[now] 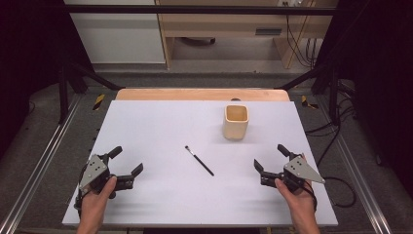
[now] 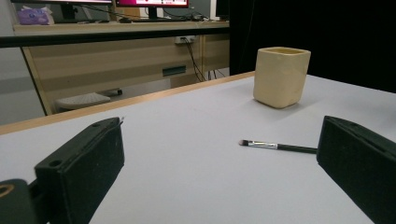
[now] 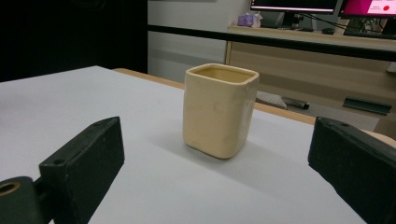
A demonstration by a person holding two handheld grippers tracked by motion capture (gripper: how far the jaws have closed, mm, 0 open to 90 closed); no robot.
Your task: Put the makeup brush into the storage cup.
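A cream square cup (image 1: 236, 122) stands upright on the white table top (image 1: 160, 126), right of centre toward the back. A thin black brush (image 1: 199, 160) with a silver ferrule lies flat near the middle. My left gripper (image 1: 127, 160) rests at the front left, held by a hand, jaws wide apart and empty. In the left gripper view the brush (image 2: 275, 146) lies ahead to the right, with the cup (image 2: 281, 76) beyond it. My right gripper (image 1: 270, 156) sits at the front right, open and empty. The right gripper view has the cup (image 3: 219, 111) straight ahead between the jaws, some way off.
The table top ends on a wooden strip (image 1: 202, 94) at the back. Black frame bars (image 1: 78, 73) and metal rails (image 1: 39, 161) flank the table. Cables (image 1: 336, 190) trail on the floor at the right. Wooden desks (image 3: 322, 60) with monitors stand beyond.
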